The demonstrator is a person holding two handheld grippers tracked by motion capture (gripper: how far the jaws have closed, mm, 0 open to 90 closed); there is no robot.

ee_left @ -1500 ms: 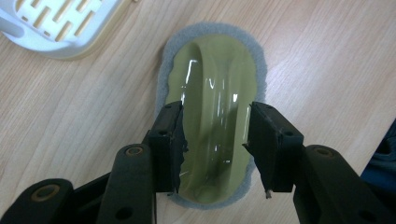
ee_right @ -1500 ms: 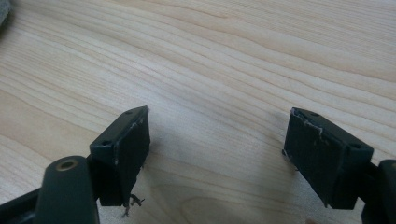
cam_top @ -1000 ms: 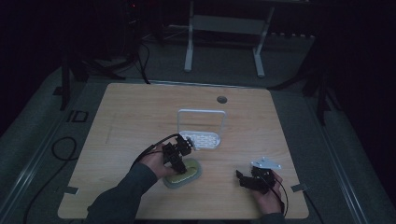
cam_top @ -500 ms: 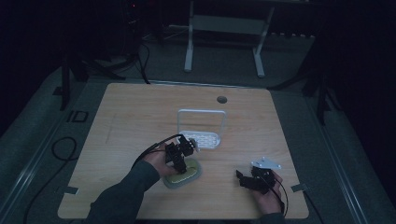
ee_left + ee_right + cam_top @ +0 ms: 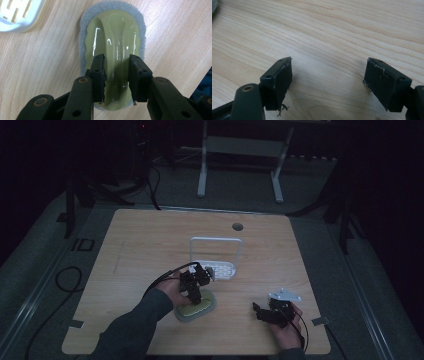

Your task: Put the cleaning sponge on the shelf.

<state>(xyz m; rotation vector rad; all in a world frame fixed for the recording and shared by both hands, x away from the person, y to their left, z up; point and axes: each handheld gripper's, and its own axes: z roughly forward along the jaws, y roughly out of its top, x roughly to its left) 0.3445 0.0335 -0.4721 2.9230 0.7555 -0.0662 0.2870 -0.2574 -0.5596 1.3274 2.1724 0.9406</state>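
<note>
Scrubbing sponge (image 5: 113, 47) with a glossy yellow-green handle ridge on a grey oval pad, lying flat on the wooden surface (image 5: 150, 245) near its front edge, just in front of the white rack (image 5: 216, 255). In the left gripper view the sponge's long axis runs away from the camera, along the line of the jaws. The left gripper (image 5: 116, 76) points steeply down, its jaws pressed against either side of the raised ridge, clamped on it; in the high view the left hand (image 5: 172, 290) reaches in from the lower left. The right gripper (image 5: 328, 82) is held low over bare wood, well apart from the sponge, jaws spread wide, with the right hand (image 5: 285, 327) at the front right edge.
</note>
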